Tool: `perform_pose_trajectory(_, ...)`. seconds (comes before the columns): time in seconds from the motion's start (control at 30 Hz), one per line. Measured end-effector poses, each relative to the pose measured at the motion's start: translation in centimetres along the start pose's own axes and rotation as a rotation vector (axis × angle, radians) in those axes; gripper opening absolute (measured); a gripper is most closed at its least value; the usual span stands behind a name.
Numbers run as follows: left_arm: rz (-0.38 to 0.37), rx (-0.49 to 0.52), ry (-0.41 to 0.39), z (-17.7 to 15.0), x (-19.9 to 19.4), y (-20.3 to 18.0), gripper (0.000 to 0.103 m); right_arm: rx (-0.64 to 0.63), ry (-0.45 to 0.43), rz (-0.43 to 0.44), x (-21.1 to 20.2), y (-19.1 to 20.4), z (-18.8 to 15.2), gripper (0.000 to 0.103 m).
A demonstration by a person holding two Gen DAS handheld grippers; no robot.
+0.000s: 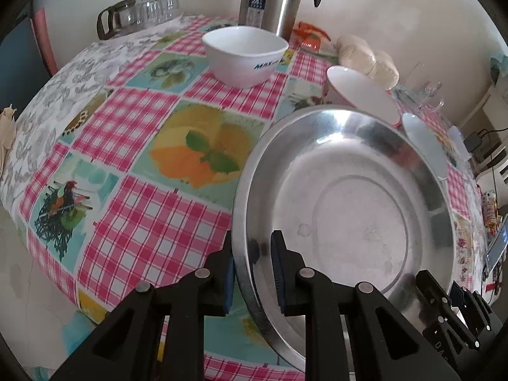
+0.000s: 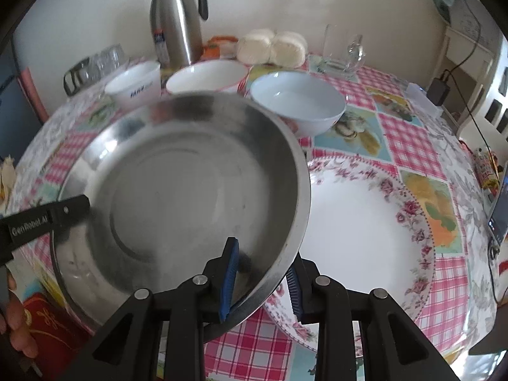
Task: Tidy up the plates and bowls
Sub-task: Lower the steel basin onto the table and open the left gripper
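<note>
A steel plate (image 1: 349,190) (image 2: 177,190) hangs tilted over the checked tablecloth. My left gripper (image 1: 252,263) is shut on its left rim. My right gripper (image 2: 262,273) straddles the opposite rim; its outer pad stands a little off the metal. The steel plate's right edge overlaps a large floral plate (image 2: 365,231) lying on the table. Behind stand a white bowl with blue lettering (image 1: 244,54) (image 2: 136,85), a white bowl with a red rim (image 2: 206,79) and a pale blue bowl (image 2: 298,101).
A steel thermos (image 2: 177,22), several glasses (image 1: 152,9), a glass jug (image 2: 343,50) and wrapped buns (image 2: 273,47) line the wall side. A phone (image 2: 500,212) lies at the table's right edge. A person's hand (image 2: 19,327) shows lower left.
</note>
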State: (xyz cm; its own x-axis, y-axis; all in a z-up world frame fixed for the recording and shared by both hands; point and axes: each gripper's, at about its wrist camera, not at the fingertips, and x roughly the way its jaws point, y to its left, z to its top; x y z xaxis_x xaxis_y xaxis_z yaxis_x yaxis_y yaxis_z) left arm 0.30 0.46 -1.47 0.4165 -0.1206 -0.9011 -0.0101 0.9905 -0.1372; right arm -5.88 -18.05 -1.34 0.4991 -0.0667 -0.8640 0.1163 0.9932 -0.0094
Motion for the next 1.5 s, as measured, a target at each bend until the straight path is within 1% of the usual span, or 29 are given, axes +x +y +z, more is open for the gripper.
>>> perform_pose_trajectory(0.33, -0.002, 0.035, 0.019, -0.2, 0.3, -0.6, 0.020, 0.027, 0.029, -0.004, -0.1, -0.3, -0.1, 0.032)
perform_pose_trajectory(0.4, -0.002, 0.033, 0.015, -0.1, 0.1, -0.5, 0.023, 0.034, 0.032, 0.002, -0.1, -0.3, 0.0, 0.032)
perform_pose_trajectory(0.43, -0.004, 0.030, 0.012, 0.0, 0.1, -0.4, 0.023, 0.039, 0.033, 0.005, 0.0, -0.4, 0.1, 0.033)
perform_pose_trajectory(0.47, -0.004, 0.029, 0.005, 0.1, 0.0, -0.4, 0.023, 0.050, 0.032, 0.020, -0.1, -0.5, 0.1, 0.039)
perform_pose_trajectory(0.5, -0.002, 0.029, -0.006, 0.1, -0.2, -0.5, 0.025, 0.059, 0.031, 0.029, -0.1, -0.6, 0.2, 0.042)
perform_pose_trajectory(0.53, -0.001, 0.031, -0.014, 0.2, -0.4, -0.4, 0.028, 0.066, 0.028, 0.031, -0.1, -0.7, 0.2, 0.048)
perform_pose_trajectory(0.57, 0.002, 0.034, -0.022, 0.2, -0.5, -0.5, 0.035, 0.072, 0.021, 0.028, -0.3, -0.7, 0.3, 0.050)
perform_pose_trajectory(0.6, 0.003, 0.037, -0.028, 0.2, -0.6, -0.6, 0.042, 0.076, 0.017, 0.025, -0.4, -0.8, 0.3, 0.051)
perform_pose_trajectory(0.67, 0.005, 0.039, -0.037, 0.3, -0.8, -0.7, 0.045, 0.096, 0.011, 0.021, -0.5, -1.1, 0.4, 0.052)
perform_pose_trajectory(0.73, 0.014, 0.040, -0.044, 0.4, -0.9, -0.6, 0.051, 0.117, 0.007, 0.019, -0.5, -1.4, 0.5, 0.052)
perform_pose_trajectory(0.8, 0.019, 0.037, -0.050, 0.7, -0.9, -0.4, 0.063, 0.148, -0.007, 0.016, -0.7, -1.9, 0.6, 0.053)
perform_pose_trajectory(0.83, 0.020, 0.036, -0.052, 0.7, -0.9, -0.4, 0.063, 0.167, -0.017, 0.013, -0.9, -2.2, 0.7, 0.057)
perform_pose_trajectory(0.87, 0.026, 0.034, -0.050, 0.8, -0.9, -0.3, 0.065, 0.177, -0.023, 0.012, -1.0, -2.4, 0.7, 0.065)
perform_pose_trajectory(0.9, 0.035, 0.035, -0.046, 0.8, -0.8, -0.3, 0.070, 0.196, -0.036, 0.014, -1.2, -2.7, 0.8, 0.068)
perform_pose_trajectory(0.93, 0.045, 0.038, -0.043, 0.8, -0.7, -0.4, 0.073, 0.207, -0.043, 0.015, -1.3, -3.0, 0.9, 0.072)
perform_pose_trajectory(0.97, 0.055, 0.043, -0.040, 0.8, -0.6, -0.4, 0.075, 0.212, -0.046, 0.016, -1.3, -3.1, 0.9, 0.075)
perform_pose_trajectory(1.0, 0.062, 0.050, -0.039, 0.7, -0.5, -0.5, 0.075, 0.215, -0.047, 0.018, -1.3, -3.2, 0.9, 0.077)
perform_pose_trajectory(1.07, 0.068, 0.064, -0.039, 0.7, -0.5, -0.6, 0.076, 0.213, -0.047, 0.018, -1.2, -3.2, 1.0, 0.083)
perform_pose_trajectory(1.13, 0.085, 0.087, -0.045, 0.6, -0.4, -0.9, 0.079, 0.204, -0.047, 0.017, -1.0, -3.0, 1.0, 0.086)
perform_pose_trajectory(1.17, 0.090, 0.093, -0.048, 0.7, -0.4, -1.0, 0.086, 0.200, -0.047, 0.017, -1.0, -2.9, 1.0, 0.088)
perform_pose_trajectory(1.2, 0.096, 0.099, -0.052, 0.7, -0.5, -1.1, 0.088, 0.195, -0.047, 0.018, -1.0, -2.9, 1.0, 0.089)
perform_pose_trajectory(1.37, 0.119, 0.111, -0.057, 0.6, -0.4, -1.1, 0.088, 0.192, -0.051, 0.016, -0.8, -3.0, 1.1, 0.096)
perform_pose_trajectory(1.5, 0.126, 0.111, -0.063, 0.6, -0.4, -1.1, 0.088, 0.200, -0.050, 0.017, -0.8, -3.3, 1.1, 0.098)
